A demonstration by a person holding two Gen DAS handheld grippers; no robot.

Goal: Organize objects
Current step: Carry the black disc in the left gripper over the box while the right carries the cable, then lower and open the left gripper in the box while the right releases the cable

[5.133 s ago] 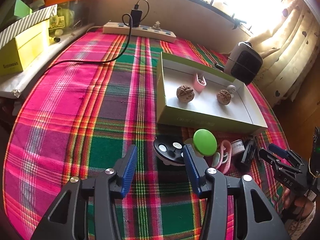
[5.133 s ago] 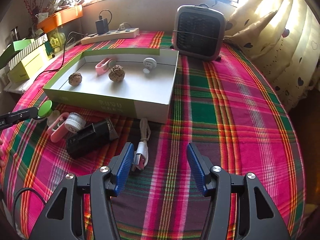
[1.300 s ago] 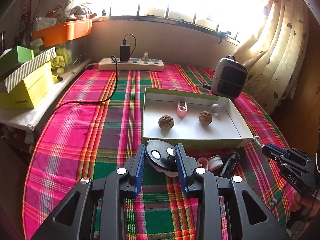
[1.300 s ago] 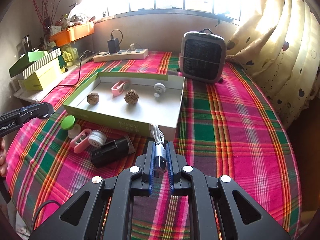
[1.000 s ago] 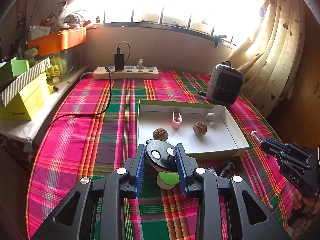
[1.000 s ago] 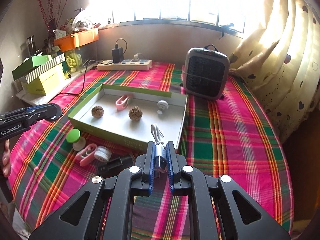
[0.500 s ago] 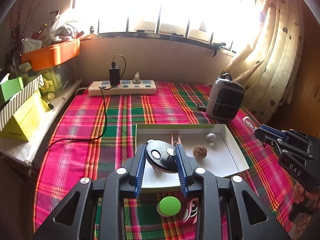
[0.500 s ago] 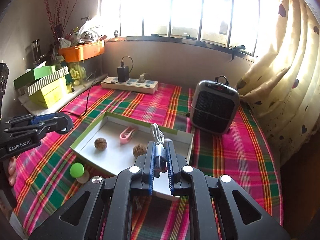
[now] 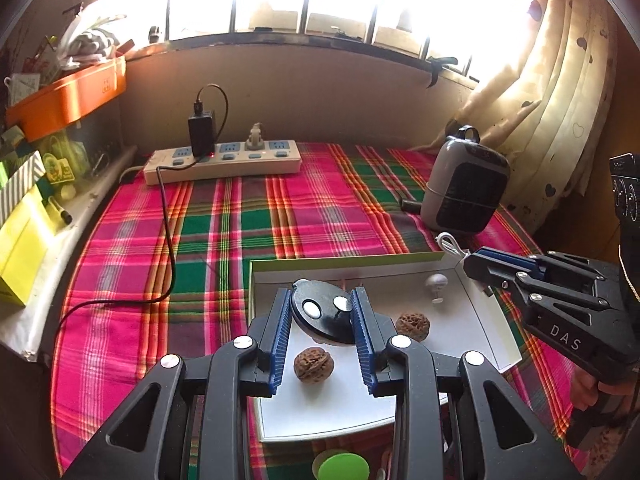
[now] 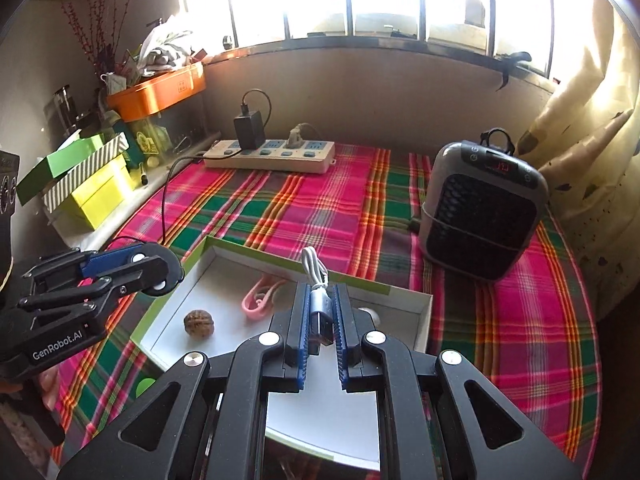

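Observation:
My left gripper [image 9: 322, 304] is shut on a black round disc [image 9: 320, 312] with two white spots, held above the green-edged white tray [image 9: 352, 268]. My right gripper [image 10: 321, 300] is shut on a white USB cable [image 10: 316, 276] by its metal plug, also over the tray [image 10: 404, 294]. Inside the tray lie two walnuts [image 9: 313, 365] [image 9: 413, 324], a small white knob [image 9: 435, 282] and a pink clip [image 10: 260, 298]. The right gripper [image 9: 476, 266] shows at the right of the left wrist view; the left gripper [image 10: 160, 268] shows at the left of the right wrist view.
A plaid cloth [image 9: 224, 220] covers the table. At the back are a power strip with a black charger [image 9: 224, 160] and a grey heater [image 10: 482, 212]. A green round lid [image 9: 343, 467] lies in front of the tray. Yellow and green boxes [image 10: 84, 184] and an orange bin [image 10: 160, 88] stand left.
Both grippers have carried their loads forward from the table's front edge to above the tray. The green lid and the other loose items have dropped below the fingers.

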